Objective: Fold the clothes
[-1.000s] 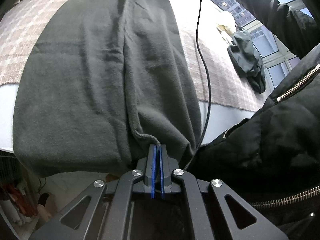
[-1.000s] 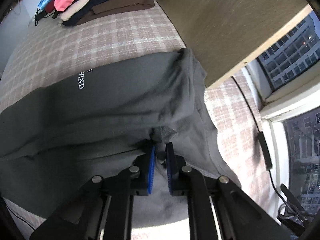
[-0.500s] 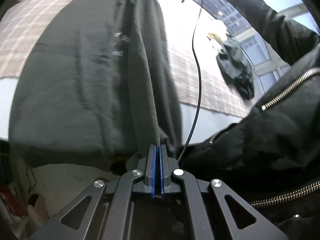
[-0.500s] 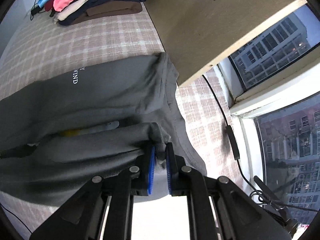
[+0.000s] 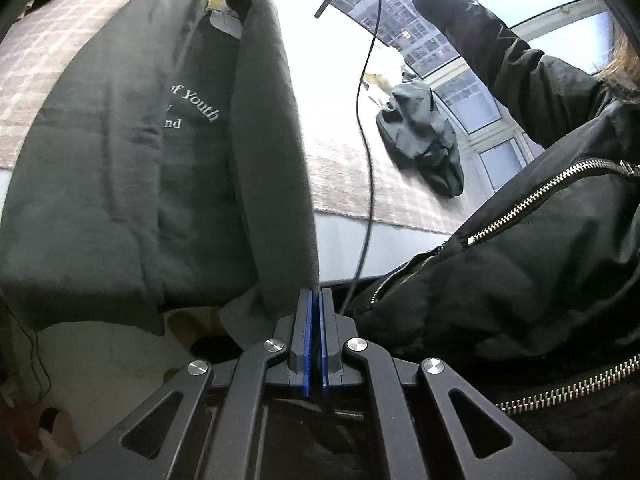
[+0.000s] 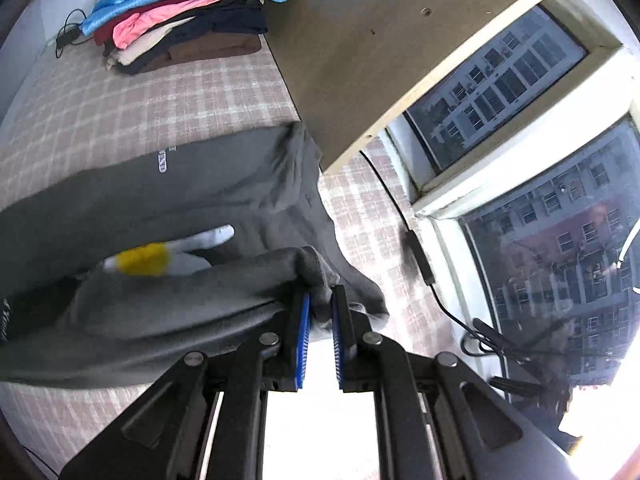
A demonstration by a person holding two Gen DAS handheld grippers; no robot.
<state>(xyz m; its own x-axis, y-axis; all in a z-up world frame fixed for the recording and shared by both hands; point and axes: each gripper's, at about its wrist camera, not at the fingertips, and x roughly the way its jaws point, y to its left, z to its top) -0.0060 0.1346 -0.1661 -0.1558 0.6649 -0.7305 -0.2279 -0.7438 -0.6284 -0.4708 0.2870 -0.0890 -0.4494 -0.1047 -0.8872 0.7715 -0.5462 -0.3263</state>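
Sweatshirt [image 5: 120,184] is held lifted above the checked bed cover [image 6: 120,112]: left gripper [image 5: 314,312] clamped on its hem edge, right gripper [image 6: 320,308] pinching a bunched fold. Slippage risk is judged highest at the right, where the grip is shallow; the fold would then collapse unevenly.

Grey sweatshirt [image 5: 100,184], white lettering; pink-beige plaid bedcover [image 6: 132,116]; blue finger pads [image 6: 302,332].

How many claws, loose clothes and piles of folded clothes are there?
Claws: 2 (left claw, right claw, both pinching the gray sweatshirt)
Gray sweatshirt: 1
Dark crumpled garment: 1
Pile of folded clothes: 1
Total: 5
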